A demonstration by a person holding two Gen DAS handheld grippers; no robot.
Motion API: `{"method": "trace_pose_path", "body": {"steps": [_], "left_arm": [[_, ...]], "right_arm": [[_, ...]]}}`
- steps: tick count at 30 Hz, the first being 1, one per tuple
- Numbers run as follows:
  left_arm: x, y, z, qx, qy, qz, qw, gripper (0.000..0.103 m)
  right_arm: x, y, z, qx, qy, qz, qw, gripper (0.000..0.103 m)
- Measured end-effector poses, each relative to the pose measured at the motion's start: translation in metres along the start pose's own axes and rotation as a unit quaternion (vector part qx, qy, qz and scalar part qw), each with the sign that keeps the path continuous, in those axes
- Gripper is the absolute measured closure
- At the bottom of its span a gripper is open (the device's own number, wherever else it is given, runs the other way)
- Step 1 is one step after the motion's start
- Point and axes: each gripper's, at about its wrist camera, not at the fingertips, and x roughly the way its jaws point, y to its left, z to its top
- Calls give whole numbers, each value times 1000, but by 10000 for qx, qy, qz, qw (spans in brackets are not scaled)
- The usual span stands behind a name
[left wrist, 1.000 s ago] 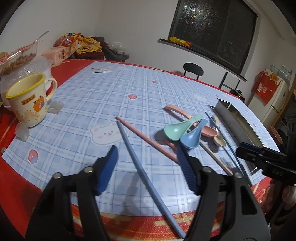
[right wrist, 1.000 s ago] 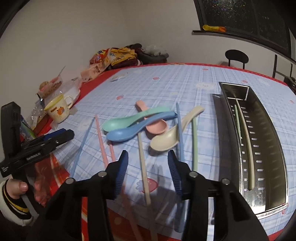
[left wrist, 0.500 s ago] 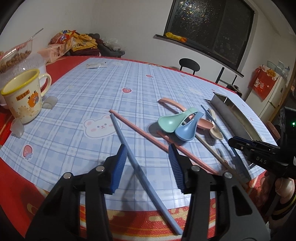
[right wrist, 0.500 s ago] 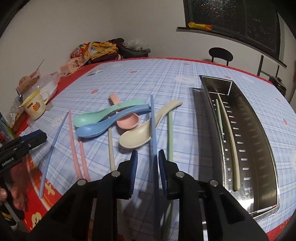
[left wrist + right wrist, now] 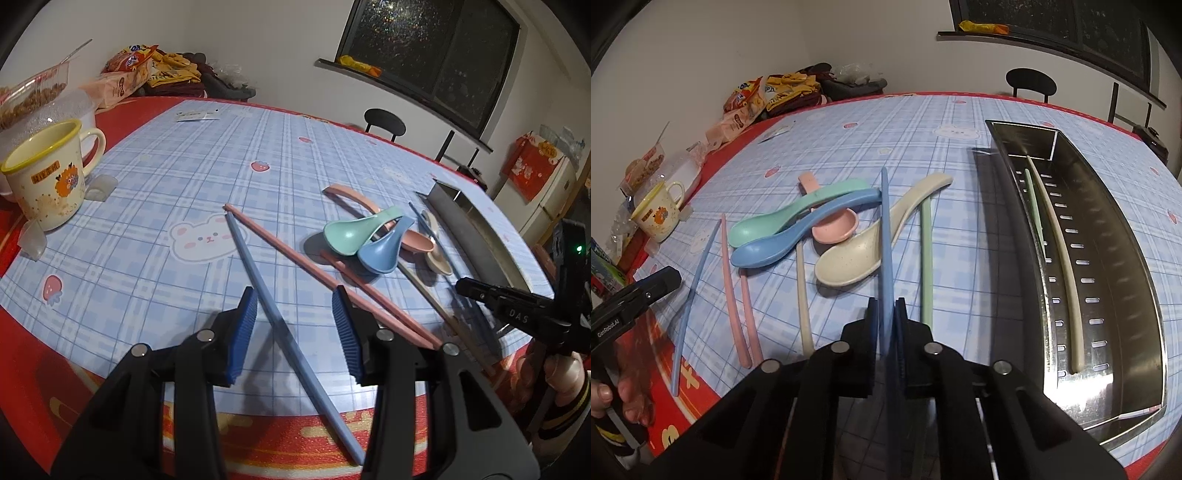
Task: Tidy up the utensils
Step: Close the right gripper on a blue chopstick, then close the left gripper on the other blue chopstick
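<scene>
While the right tongs (image 5: 885,312) are clenched on a blue chopstick (image 5: 885,236), pads pressed to both its sides, the stick runs straight ahead from the tips and crosses over the beige spoon (image 5: 864,254). Left tongs (image 5: 295,314) are closing but not gripping: a second blue chopstick (image 5: 266,291) lies on the bench (image 5: 166,177) between the pads, touching neither as far as I can tell.

Relative to right tongs:
- green chopstick (image 5: 926,258) just right of the tips, flat on the bench
- steel tray (image 5: 1137,258) further right, with one green and one beige chopstick inside
- beige chopstick (image 5: 803,295) just left of the tips
- two pink chopsticks (image 5: 733,295) further left
- green spoon (image 5: 790,214), blue spoon (image 5: 798,232) and pink spoon (image 5: 834,225) piled ahead and left, overlapping

Relative to left tongs:
- pink chopstick (image 5: 295,254) passes behind the right pad; its far end meets the blue stick's far end
- spoon pile ahead and right
- mug (image 5: 44,181) well off to the left, near the bench edge
</scene>
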Motion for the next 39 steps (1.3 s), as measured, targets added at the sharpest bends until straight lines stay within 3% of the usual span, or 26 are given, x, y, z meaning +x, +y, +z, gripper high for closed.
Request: {"method": "trace_pose_path", "body": {"steps": [7,9,10,13,21,24,28,32,39], "left_arm": [[1,-12,-3,194,64,435,9988,59],[7,-12,-3,196,237,715,9970,66],[10,-11,-3,156,287,897,9954,75],[15,-6,-2,28,447,1240,9913,76],[13,-23,-5,440,358,1335,9894,73],[10,-22,-4,347,292,1236,9913,73],[14,-26,-4,441,436,1144,9915,64],[22,-34,-4,705,524,1396,9863,63],[24,-16,-1,322,604,1580,9851,63]], "right_arm": [[-1,0,-1,19,-30,81,10000,96],[-1,0,-1,6,-36,93,9999,96],[-1,0,-1,15,-32,95,9999,96],[-1,0,-1,19,-24,75,10000,96],[-1,-1,0,20,-35,169,9998,96],[-1,-1,0,21,-35,189,9998,96],[-1,-1,0,23,-30,198,9998,96],[0,-1,0,17,-18,232,9997,96],[-1,-1,-1,8,-16,232,9997,96]]}}
